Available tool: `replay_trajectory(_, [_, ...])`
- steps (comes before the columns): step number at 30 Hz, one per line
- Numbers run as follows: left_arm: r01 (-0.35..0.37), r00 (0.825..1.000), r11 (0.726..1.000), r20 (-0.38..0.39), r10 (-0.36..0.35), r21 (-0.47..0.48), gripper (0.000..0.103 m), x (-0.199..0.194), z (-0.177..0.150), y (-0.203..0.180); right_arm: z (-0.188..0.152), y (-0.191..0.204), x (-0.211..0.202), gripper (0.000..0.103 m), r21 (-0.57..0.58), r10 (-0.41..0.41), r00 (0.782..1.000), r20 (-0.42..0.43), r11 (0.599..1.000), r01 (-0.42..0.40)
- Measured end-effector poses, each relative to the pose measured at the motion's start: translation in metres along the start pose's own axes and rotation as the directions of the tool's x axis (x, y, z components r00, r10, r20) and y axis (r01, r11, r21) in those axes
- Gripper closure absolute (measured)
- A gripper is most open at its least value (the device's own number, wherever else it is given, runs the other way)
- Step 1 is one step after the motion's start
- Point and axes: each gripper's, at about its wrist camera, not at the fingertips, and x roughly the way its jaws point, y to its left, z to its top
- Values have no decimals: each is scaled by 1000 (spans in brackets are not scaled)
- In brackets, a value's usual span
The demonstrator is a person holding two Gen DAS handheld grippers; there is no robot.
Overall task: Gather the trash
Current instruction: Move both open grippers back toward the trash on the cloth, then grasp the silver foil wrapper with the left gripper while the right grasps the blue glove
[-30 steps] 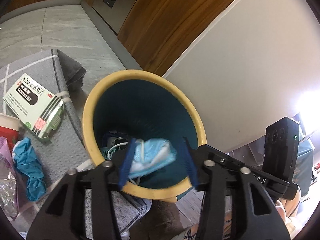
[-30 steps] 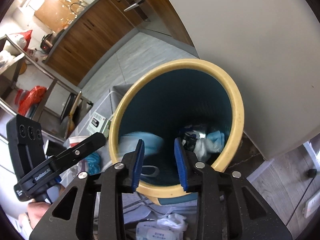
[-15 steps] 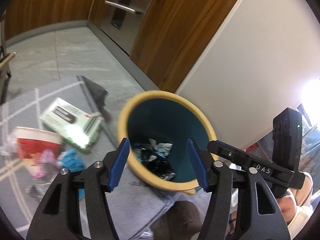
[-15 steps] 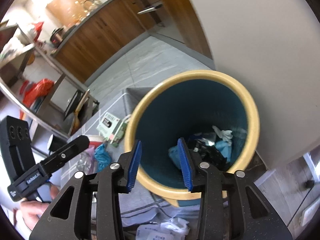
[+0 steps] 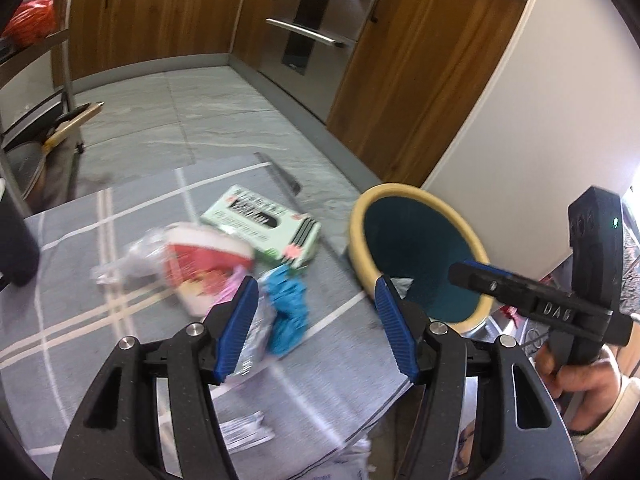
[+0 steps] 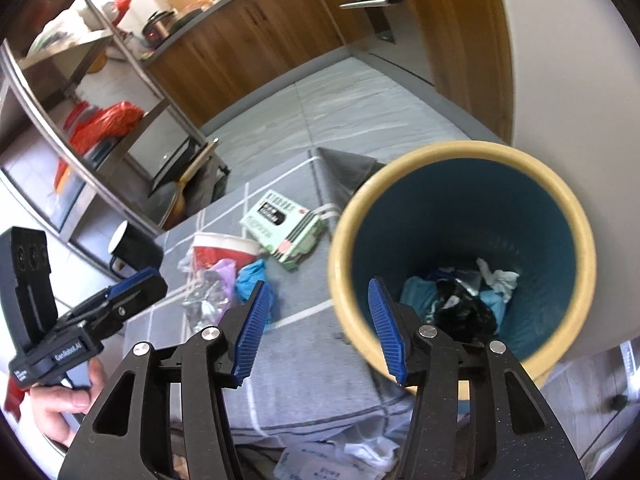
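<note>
A teal bin with a yellow rim (image 5: pixel 416 200) (image 6: pixel 460 152) stands beside the grey cloth-covered table (image 5: pixel 120 340) and holds several scraps of trash (image 6: pixel 460 300). On the table lie a red paper cup (image 5: pixel 200 256) (image 6: pixel 220 248), a blue glove (image 5: pixel 288 304) (image 6: pixel 252 276), a green box (image 5: pixel 264 224) (image 6: pixel 284 228) and crumpled clear plastic (image 5: pixel 120 260) (image 6: pixel 204 300). My left gripper (image 5: pixel 316 324) is open and empty above the table near the glove. My right gripper (image 6: pixel 320 332) is open and empty at the bin's left rim.
Wooden cabinets and steel drawers (image 5: pixel 304 32) line the far wall. A metal shelf rack with a red bag (image 6: pixel 104 124) stands at the left. A black mug (image 6: pixel 132 248) sits on the table's far side. More wrappers (image 6: pixel 320 460) lie low near the table edge.
Both grippers have pulled back and up from the bin's mouth toward the table. A blue mask seen at the left gripper's fingers a second ago now lies in the bin. The right gripper's jaws have widened.
</note>
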Motion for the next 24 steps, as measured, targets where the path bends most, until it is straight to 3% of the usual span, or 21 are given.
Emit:
replay_trajectory(15, [-118,988,993,-102,115,-28,42,-14,-54,71,-5,60,33,46,-69,50,997,-67,996,-55])
replay_trajectory(19, [-118,980,993,-160,117,6,42,-7,-70,77,-8,68,41,46,-81,56,995,-87,995,-63])
replay_trajectory(24, [-73,973,990,-207,98,124,42,5,-84,60,-11,73,48,45,-91,52,993,-106,994,-61])
